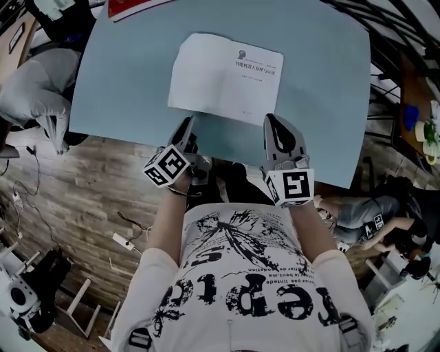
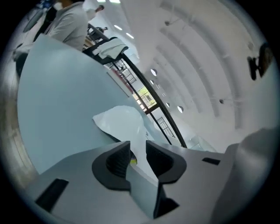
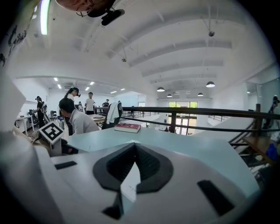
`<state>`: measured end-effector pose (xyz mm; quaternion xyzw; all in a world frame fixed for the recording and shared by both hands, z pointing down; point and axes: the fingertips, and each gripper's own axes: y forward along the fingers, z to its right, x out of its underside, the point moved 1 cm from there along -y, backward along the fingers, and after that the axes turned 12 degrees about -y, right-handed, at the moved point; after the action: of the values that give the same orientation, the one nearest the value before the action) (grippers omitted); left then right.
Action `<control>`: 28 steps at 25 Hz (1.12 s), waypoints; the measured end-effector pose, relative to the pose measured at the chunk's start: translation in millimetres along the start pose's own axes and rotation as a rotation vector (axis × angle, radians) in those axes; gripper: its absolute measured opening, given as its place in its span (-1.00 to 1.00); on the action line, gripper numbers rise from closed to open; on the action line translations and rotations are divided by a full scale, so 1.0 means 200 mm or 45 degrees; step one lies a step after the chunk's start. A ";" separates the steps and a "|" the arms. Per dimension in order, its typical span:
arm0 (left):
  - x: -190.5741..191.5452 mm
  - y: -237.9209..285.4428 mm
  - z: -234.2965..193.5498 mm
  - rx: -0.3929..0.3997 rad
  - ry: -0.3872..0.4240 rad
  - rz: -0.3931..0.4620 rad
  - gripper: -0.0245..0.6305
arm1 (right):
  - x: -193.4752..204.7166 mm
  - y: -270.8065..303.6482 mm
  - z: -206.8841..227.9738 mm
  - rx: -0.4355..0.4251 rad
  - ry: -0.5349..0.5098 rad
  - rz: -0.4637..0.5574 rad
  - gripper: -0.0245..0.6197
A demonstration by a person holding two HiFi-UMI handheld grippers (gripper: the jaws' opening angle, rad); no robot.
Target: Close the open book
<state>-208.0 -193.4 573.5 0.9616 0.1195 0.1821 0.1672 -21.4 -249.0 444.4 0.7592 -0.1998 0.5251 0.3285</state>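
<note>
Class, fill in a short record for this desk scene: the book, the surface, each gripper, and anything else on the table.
Book: white paper book, lying flat, printed page up
Surface: pale blue table
Left gripper: jaws apart, nothing gripped, near book's near-left corner
Right gripper: jaws together, near book's near-right corner
Other: red book at the far table edge

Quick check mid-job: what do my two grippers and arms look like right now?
The left gripper and right gripper are pale grey, their fingers lined in dark ribbed material. Each carries a white cube printed with black square markers. No cables show on them. The person wears a white short-sleeved T-shirt with black print.
</note>
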 end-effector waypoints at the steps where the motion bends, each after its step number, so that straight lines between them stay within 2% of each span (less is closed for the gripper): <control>1: 0.00 0.01 -0.02 0.013 -0.090 0.014 -0.60 | 0.01 0.00 0.00 -0.006 -0.003 -0.006 -0.89; 4: -0.02 0.05 -0.07 0.068 -0.386 0.087 -0.52 | 0.04 0.02 0.00 -0.014 -0.014 -0.023 -0.89; 6: -0.01 0.07 -0.12 0.073 -0.517 0.110 -0.47 | 0.05 0.02 0.00 -0.014 -0.015 -0.033 -0.89; 10: 0.00 0.13 -0.21 0.062 -0.634 0.115 -0.47 | 0.05 0.03 0.00 -0.018 -0.035 -0.042 -0.89; 14: -0.04 0.19 -0.24 0.135 -0.764 0.140 -0.48 | 0.06 0.03 0.01 -0.007 -0.057 -0.055 -0.89; 18: -0.08 0.22 -0.22 0.195 -0.812 0.145 -0.48 | 0.07 0.01 0.02 0.009 -0.059 -0.067 -0.89; 23: -0.09 0.21 -0.21 0.195 -0.819 0.158 -0.83 | 0.06 -0.02 0.04 0.040 -0.055 -0.073 -0.89; 28: -0.09 0.19 -0.07 0.364 -0.781 0.136 -0.86 | 0.05 -0.05 0.02 0.071 -0.051 -0.077 -0.89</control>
<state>-223.3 -229.1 593.9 0.9902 0.0375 -0.1255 0.0491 -8.0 -245.0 449.5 0.7841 -0.1688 0.5050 0.3190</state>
